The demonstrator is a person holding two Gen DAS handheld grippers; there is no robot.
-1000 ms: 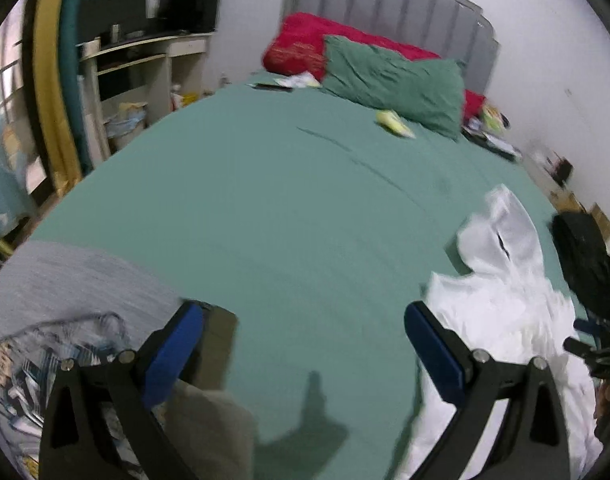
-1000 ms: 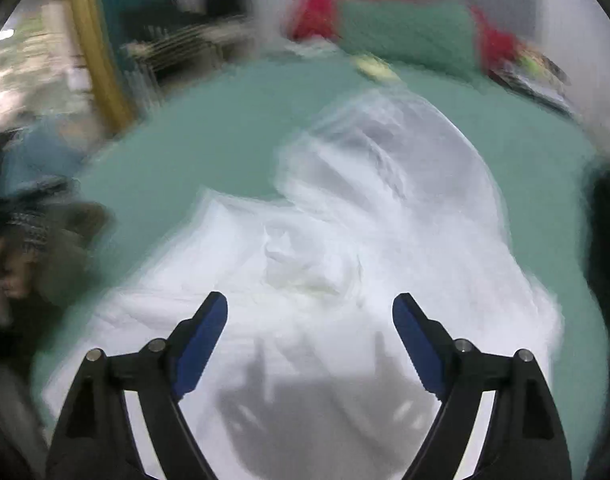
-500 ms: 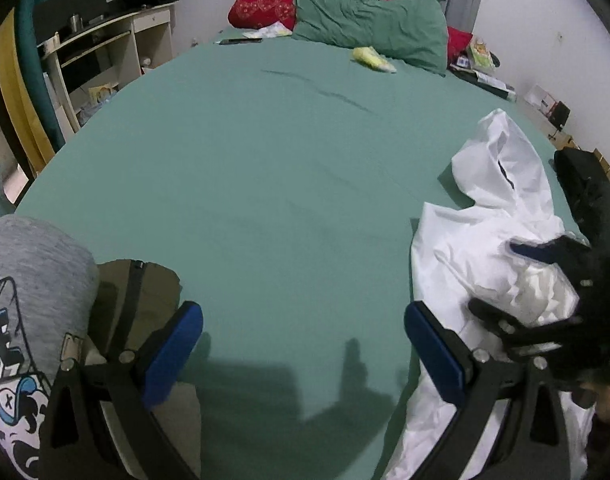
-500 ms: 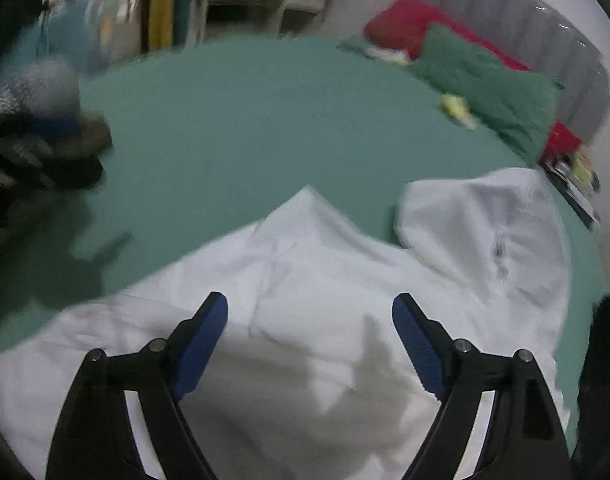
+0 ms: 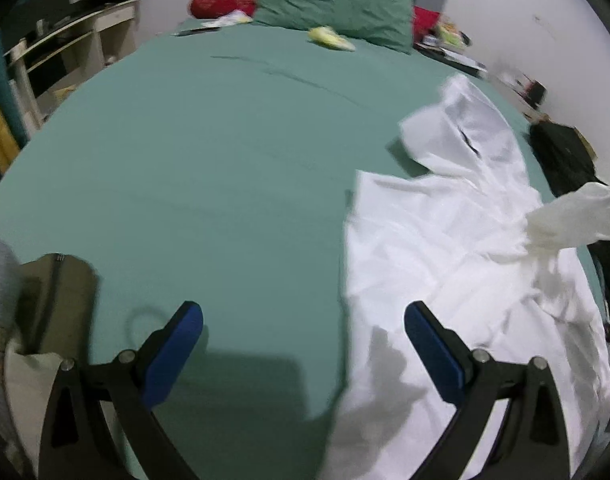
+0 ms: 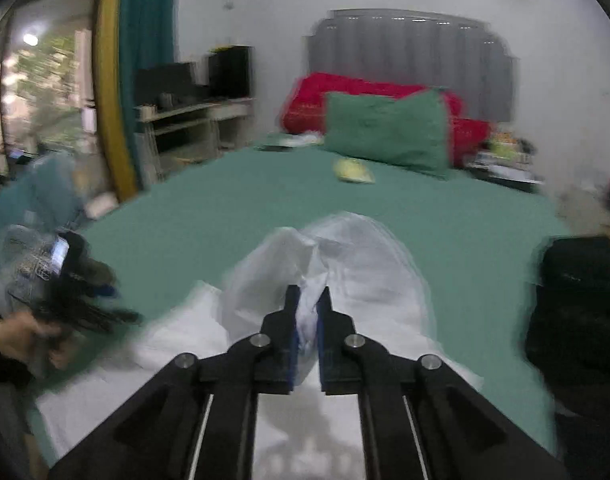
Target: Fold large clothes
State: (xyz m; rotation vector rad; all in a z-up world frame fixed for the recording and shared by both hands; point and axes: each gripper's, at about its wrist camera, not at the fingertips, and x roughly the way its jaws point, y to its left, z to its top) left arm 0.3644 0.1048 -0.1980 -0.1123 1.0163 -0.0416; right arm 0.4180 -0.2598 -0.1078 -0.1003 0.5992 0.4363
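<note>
Left tongs [image 5: 303, 354] hang spread wide and empty over the near edge of the bed [image 5: 209, 168], their 2 blue pads well apart, with bare green sheet under the left pad and the white garment [image 5: 457, 256] under the right one. That garment lies to the right of these tongs and runs from the near right edge of the bed toward the far right, so its long axis points away from the viewer; a lobe of it, perhaps a hood, is the far end. Its left border sits just inside the right pad, which by my reading makes the left hand the nearer one for that border.

Further right, a bunch of the cloth is lifted off the bed toward the right rim of the left view. In the right view the right tongs [image 6: 309, 300] are closing on that bunch: the pads are nearly together with white fabric pinched between them, and the cloth drapes down and forward from the pinch.

Open room lies mostly left and far: a broad stretch of bare sheet reaches to the green pillow [image 6: 387, 132], with only a small yellow item [image 6: 353, 170] near it. On the right a black bag [image 6: 577, 300] crowds the bed edge just beside the garment, so spreading the cloth leftward looks the safer course.
</note>
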